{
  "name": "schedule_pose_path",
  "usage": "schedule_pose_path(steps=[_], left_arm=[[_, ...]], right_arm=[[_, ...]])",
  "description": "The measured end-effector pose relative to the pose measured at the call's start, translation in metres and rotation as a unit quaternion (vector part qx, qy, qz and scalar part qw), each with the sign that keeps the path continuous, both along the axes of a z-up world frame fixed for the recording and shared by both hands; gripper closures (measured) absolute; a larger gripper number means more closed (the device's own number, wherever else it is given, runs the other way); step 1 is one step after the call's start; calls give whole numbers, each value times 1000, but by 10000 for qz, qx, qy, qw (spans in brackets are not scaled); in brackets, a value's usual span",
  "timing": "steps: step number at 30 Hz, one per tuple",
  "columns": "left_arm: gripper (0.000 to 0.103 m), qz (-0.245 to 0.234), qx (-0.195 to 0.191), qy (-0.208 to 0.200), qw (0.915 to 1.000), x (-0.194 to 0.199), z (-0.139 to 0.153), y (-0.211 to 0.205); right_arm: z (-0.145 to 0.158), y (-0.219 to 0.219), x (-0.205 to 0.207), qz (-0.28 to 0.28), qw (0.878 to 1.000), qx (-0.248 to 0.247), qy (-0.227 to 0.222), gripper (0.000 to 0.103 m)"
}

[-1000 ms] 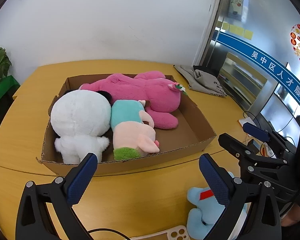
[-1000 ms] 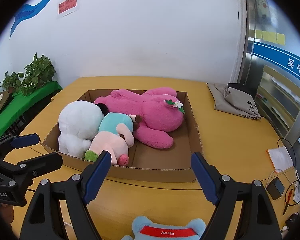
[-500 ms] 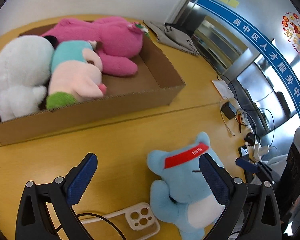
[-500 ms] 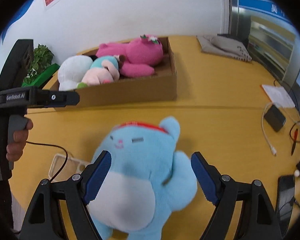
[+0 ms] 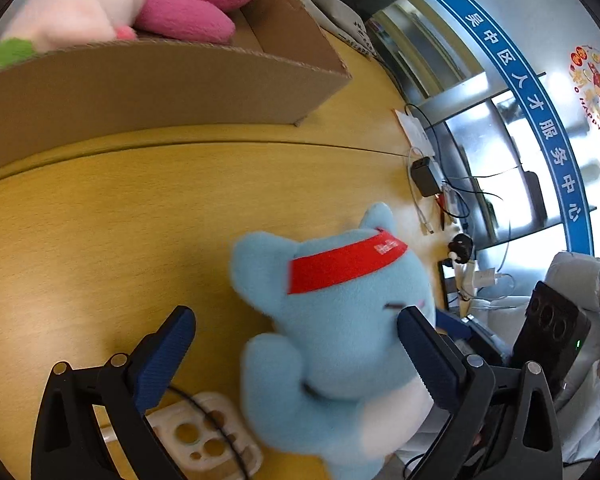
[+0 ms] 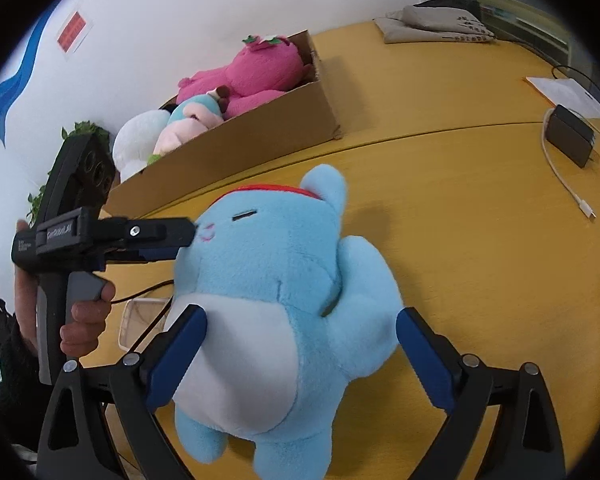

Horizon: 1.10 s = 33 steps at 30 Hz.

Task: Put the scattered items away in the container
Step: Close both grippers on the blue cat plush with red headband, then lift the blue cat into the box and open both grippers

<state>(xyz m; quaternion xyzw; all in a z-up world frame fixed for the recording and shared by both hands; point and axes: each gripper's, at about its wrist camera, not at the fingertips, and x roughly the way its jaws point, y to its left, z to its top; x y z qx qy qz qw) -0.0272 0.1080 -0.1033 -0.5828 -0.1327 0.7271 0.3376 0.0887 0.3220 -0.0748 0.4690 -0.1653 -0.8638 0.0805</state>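
Left wrist view: brown cardboard box [image 5: 160, 84] holds a pink plush [image 5: 196, 4] and a pale pink-and-teal plush [image 5: 76, 8]. Light blue plush with red headband [image 5: 340, 320] lies on the yellow table [image 5: 100, 232], outside the box, between the wide-open left gripper [image 5: 296, 344] fingers.

Right wrist view: same box [image 6: 236, 152] also holds a white plush [image 6: 136, 148]. Right gripper [image 6: 300, 340] jaws are opening around the blue plush's belly.

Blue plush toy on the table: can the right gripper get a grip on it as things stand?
Probably yes. The blue plush toy lies between the opening jaws of the right gripper, nothing covering its body. The left gripper sits at its head, one finger against the face, not across the body.
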Motion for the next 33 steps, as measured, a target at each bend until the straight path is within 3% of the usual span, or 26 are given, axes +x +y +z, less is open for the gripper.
schedule_pose_path(steps=[5, 7, 9, 11, 12, 13, 18, 20, 21, 25, 29, 33], left_arm=[[1, 79, -162, -68, 9998, 16, -9, -21], [8, -30, -224, -140, 9996, 22, -19, -14], [29, -188, -275, -264, 9991, 26, -30, -2], [41, -259, -200, -297, 9990, 27, -33, 5], [65, -285, -129, -314, 9990, 26, -32, 6], [73, -283, -136, -317, 9990, 25, -32, 5], [74, -259, -345, -181, 9989, 23, -33, 6], [74, -253, -402, -148, 9988, 22, -35, 6], [75, -248, -428, -132, 9987, 22, -35, 5], [79, -182, -518, 24, 9985, 25, -30, 0], [79, -83, -343, 553, 9978, 28, 15, -5], [79, 125, -330, 1331, 9905, 12, 79, -10]], right_arm=[[-1, 26, 0, -320, 9991, 279, -7, 8], [-9, 31, -6, -374, 9989, 260, -119, 9], [-22, 30, -13, -331, 9988, 234, -257, 10], [-30, 33, -14, -376, 9988, 149, -285, 15], [-32, 35, -14, -385, 9987, 152, -291, 28], [-34, 36, -14, -359, 9987, 187, -320, 45], [-44, 28, -16, -54, 9992, 89, -375, 55], [-46, 23, -20, 56, 9992, 40, -387, 65], [-45, 19, -21, 131, 9993, 48, -361, 72], [-30, 10, -18, 192, 9996, 204, -26, 80], [3, 8, -16, 135, 9986, 223, 463, 81], [56, 0, -36, 232, 9920, 462, 1152, 81]])
